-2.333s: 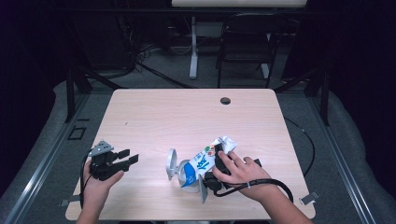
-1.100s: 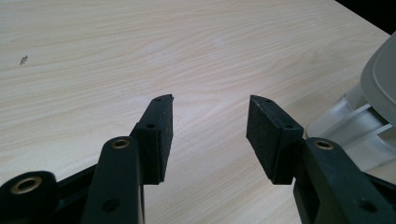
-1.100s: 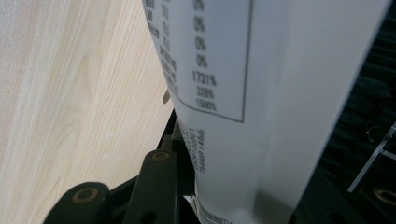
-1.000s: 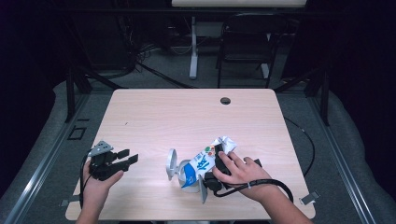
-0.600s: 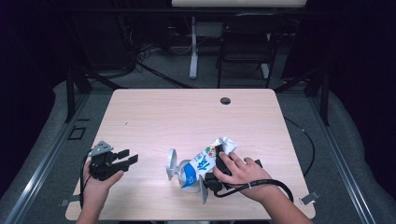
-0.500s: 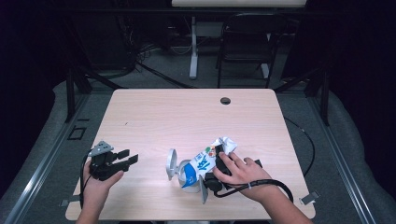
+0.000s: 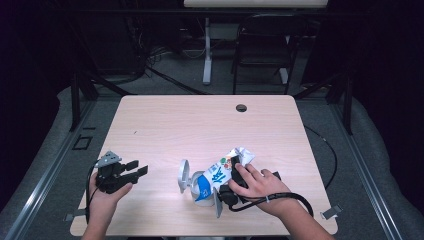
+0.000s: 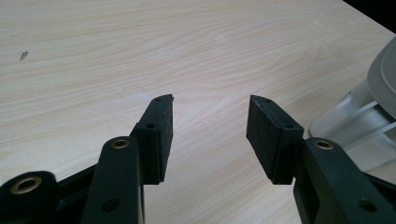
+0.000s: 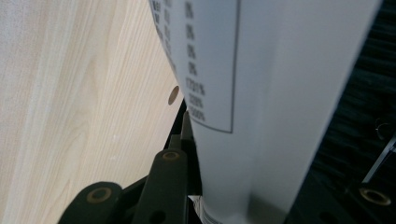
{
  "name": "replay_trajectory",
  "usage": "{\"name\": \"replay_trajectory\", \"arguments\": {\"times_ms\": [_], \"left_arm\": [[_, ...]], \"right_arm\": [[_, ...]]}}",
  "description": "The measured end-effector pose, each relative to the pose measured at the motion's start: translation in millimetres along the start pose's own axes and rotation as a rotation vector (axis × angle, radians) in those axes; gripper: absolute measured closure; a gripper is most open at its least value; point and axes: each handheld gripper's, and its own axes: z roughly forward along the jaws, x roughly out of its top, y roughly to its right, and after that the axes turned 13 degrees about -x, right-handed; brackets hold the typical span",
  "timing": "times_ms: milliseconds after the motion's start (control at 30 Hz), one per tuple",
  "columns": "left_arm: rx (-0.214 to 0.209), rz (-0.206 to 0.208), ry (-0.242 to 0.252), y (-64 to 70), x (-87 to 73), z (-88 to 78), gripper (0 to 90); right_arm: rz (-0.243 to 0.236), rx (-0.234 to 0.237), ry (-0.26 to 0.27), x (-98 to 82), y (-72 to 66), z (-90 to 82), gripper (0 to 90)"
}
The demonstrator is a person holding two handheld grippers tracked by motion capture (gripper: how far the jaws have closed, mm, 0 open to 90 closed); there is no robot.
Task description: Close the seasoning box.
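From my seat the table [image 7: 200, 120] lies bare from nine through twelve to three o'clock, so I can pass freely there. At six o'clock the crumpled carton [image 7: 220, 175] and grey stand [image 7: 184, 176] block the lane between my left gripper [image 7: 136, 168] and right gripper [image 7: 227, 187].

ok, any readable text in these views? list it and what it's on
"0%", repeated down a column: boxed nutrition table on the white and blue carton, right gripper view.
Lower figures in that column: blurred, unreadable.
Blue lettering on the carton's front, high view: too small to read.
Light wooden table: no text.
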Motion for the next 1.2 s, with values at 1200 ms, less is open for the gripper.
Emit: {"name": "replay_trajectory", "arguments": {"times_ms": [1200], "left_arm": [[0.007,-0.007,-0.009,-2.0,-1.4,0.1,51.6]], "right_arm": [[0.203,0.101,-0.033,-8.6,-1.8,-2.5,84.3]]}}
